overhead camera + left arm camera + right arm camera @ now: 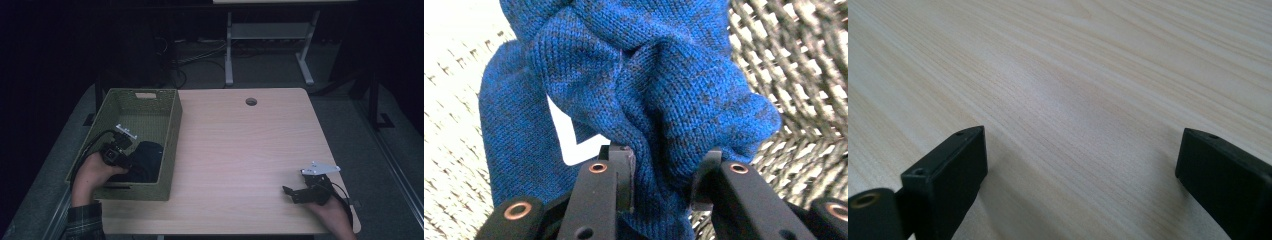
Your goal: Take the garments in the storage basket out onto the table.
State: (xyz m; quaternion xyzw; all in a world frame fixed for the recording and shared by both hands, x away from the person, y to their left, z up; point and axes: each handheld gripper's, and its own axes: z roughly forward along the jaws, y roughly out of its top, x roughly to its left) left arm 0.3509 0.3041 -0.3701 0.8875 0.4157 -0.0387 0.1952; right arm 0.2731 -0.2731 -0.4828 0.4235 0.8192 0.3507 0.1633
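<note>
While the high view renders the cloth inside the green woven basket as a dark, almost black heap, the left gripper view shows it to be a blue knitted fabric flecked with darker yarn, bunched into thick folds. That same close view shows the left gripper with its two black jaws drawn in on a fold of the knit, the pads pressing the bunched material from both sides; the basket's weave shows pale beyond it, on the left and at the upper right. From above, the left hand reaches over the basket's near wall, and the gripper sits low in the near part of the basket, against the cloth.

The right gripper rests near the table's near right corner, well apart from the basket, with the right hand behind it. Its own view looks along wide-set jaws with nothing between them, just bare wood grain running beneath.

The table is a light wooden top with a round cable hole near its far edge, and the basket stands at its left side. Beyond it the room is dim: a grey floor, cables lying on it, and the white legs of another table frame farther back.
</note>
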